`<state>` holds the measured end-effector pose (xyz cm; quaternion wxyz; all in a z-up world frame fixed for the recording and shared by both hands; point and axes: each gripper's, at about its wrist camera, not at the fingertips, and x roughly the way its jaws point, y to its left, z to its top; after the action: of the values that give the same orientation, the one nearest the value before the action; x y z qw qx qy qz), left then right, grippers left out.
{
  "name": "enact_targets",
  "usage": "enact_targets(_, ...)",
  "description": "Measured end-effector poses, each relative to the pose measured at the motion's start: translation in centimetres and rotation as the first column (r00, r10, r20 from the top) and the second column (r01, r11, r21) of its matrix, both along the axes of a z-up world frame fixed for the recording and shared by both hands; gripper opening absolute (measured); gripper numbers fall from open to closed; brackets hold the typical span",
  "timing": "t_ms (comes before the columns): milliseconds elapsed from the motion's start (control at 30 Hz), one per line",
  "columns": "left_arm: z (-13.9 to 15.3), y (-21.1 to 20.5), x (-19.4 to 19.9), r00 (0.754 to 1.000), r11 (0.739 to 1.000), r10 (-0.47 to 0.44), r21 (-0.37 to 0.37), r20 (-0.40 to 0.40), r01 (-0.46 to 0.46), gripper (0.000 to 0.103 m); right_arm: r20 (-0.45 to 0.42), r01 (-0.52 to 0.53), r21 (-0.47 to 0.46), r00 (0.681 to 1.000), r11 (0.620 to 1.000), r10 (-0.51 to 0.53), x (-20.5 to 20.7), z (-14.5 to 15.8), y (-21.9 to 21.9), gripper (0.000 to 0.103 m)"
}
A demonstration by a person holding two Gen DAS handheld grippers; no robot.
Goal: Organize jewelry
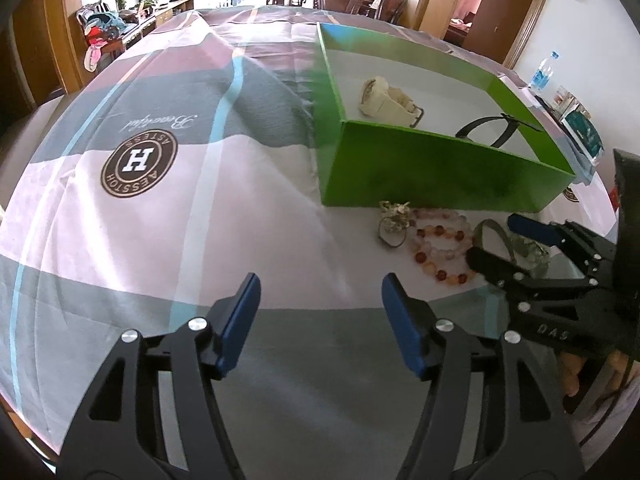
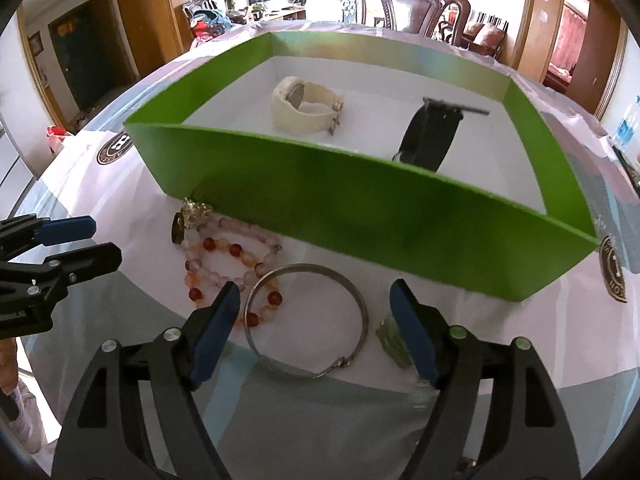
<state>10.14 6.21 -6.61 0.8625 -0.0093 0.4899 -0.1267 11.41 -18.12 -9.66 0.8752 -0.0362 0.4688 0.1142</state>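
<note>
A green box (image 1: 432, 164) (image 2: 360, 204) holds a cream watch (image 1: 386, 101) (image 2: 304, 106) and a black watch (image 1: 494, 128) (image 2: 430, 138). In front of it lie a gold brooch (image 1: 394, 216) (image 2: 192, 214), a bead bracelet (image 1: 440, 246) (image 2: 228, 260), a silver bangle (image 2: 308, 320) (image 1: 494, 232) and a pale green piece (image 2: 394, 342). My right gripper (image 2: 316, 304) (image 1: 496, 240) is open, jaws on either side of the bangle, just above it. My left gripper (image 1: 320, 292) (image 2: 96, 240) is open and empty, left of the jewelry.
The table has a pink, grey and white cloth with a round logo (image 1: 138, 170). A water bottle (image 1: 544, 72) and small boxes (image 1: 582, 128) stand at the right edge. A carved chair (image 2: 416, 4) stands behind the table.
</note>
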Motion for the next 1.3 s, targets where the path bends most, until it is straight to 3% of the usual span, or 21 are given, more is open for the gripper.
enact_targets(33, 0.0, -0.2, 0.1, 1.000, 1.000, -0.004, -0.002, 0.000, 0.004, 0.063, -0.004, -0.010, 0.010, 1.000, 1.000, 0.010, -0.1, 0.0, 0.0, 0.061)
enact_targets(233, -0.1, -2.2, 0.8, 0.999, 0.999, -0.045, -0.013, -0.003, 0.045, 0.060, -0.005, -0.024, 0.026, 1.000, 0.999, 0.024, -1.1, 0.1, -0.3, 0.060)
enact_targets(400, -0.3, -3.8, 0.5, 0.996, 0.996, -0.088, -0.007, -0.007, 0.088, 0.060, 0.032, 0.032, 0.044, 0.999, 0.999, -0.033, -2.8, 1.5, -2.7, 0.060)
enact_targets(567, -0.8, -5.4, 0.4, 0.993, 0.994, -0.113, -0.003, -0.020, 0.113, 0.060, 0.068, 0.104, -0.003, 0.992, 0.995, -0.104, -3.9, 2.5, -5.0, 0.060)
enact_targets(800, -0.8, -7.5, 0.9, 0.989, 0.990, -0.140, -0.022, -0.039, 0.139, 0.055, 0.034, 0.226, 0.021, 0.973, 0.974, -0.227, -4.3, 1.4, -9.4, 0.060)
enact_targets(1100, -1.3, -9.5, -0.7, 0.982, 0.983, -0.185, 0.015, -0.039, 0.186, 0.054, 0.044, 0.240, 0.019, 0.970, 0.971, -0.241, -7.3, 1.8, -10.4, 0.060)
enact_targets(1200, -1.3, -9.8, -0.7, 0.981, 0.982, -0.190, 0.015, -0.038, 0.191, 0.047, 0.035, 0.255, 0.012, 0.966, 0.967, -0.255, -9.3, 1.7, -11.0, 0.060)
enact_targets(1300, -1.3, -9.9, -0.7, 0.981, 0.981, -0.190, 0.016, -0.038, 0.191, 0.046, 0.017, 0.264, -0.006, 0.964, 0.964, -0.264, -10.3, 1.3, -11.5, 0.060)
